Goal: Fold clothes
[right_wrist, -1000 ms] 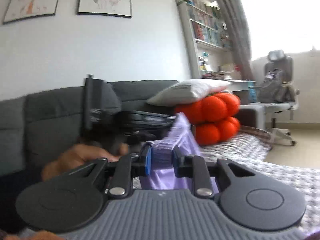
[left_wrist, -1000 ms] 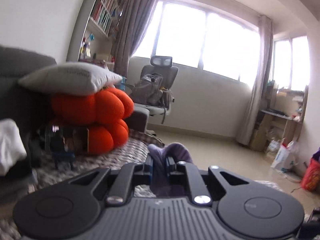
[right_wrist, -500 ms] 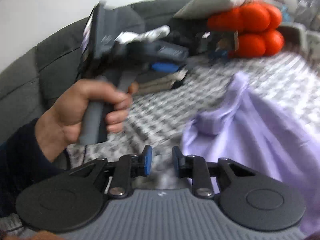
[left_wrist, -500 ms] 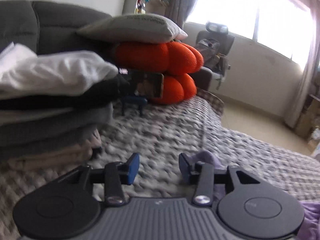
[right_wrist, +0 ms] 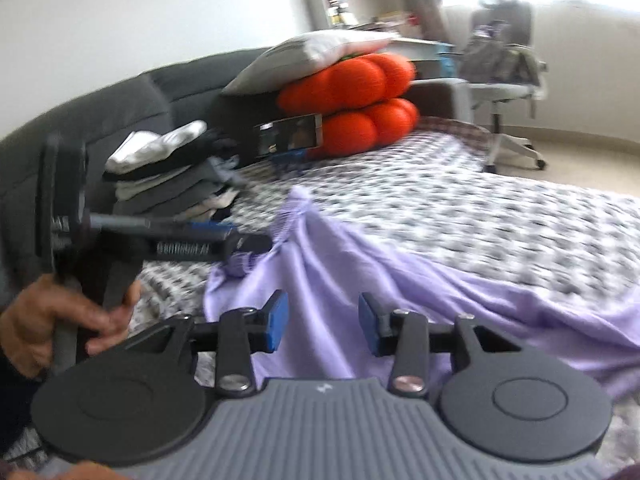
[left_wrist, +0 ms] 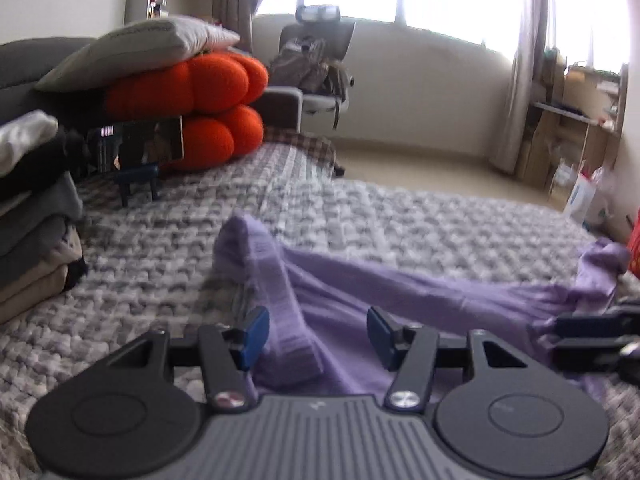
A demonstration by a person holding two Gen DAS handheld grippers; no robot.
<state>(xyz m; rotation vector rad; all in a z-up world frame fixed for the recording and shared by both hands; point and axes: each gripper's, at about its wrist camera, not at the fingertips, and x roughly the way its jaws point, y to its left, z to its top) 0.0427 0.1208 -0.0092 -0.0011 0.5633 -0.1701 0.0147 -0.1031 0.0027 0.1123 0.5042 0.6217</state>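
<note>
While both sets of jaws stand apart, having just been opening, we see the lilac garment (left_wrist: 360,292) lying loose on the grey knitted blanket (left_wrist: 420,216) that covers the bed. Our left gripper (left_wrist: 316,334) hangs low over a ribbed cuff of that garment, the blue pads on either side of it and not pressing. Our right gripper (right_wrist: 323,324) sits above a raised fold of the same cloth (right_wrist: 360,264), likewise unclamped. From the right wrist view we see the left hand (right_wrist: 48,320) wrapped round its handle, its tool reaching toward the garment's upper edge. Farther back, a pile of folded clothes (right_wrist: 168,176) rests against the dark sofa (right_wrist: 100,108), beside orange cushions (right_wrist: 360,96) topped by a pale pillow (right_wrist: 316,52).
</note>
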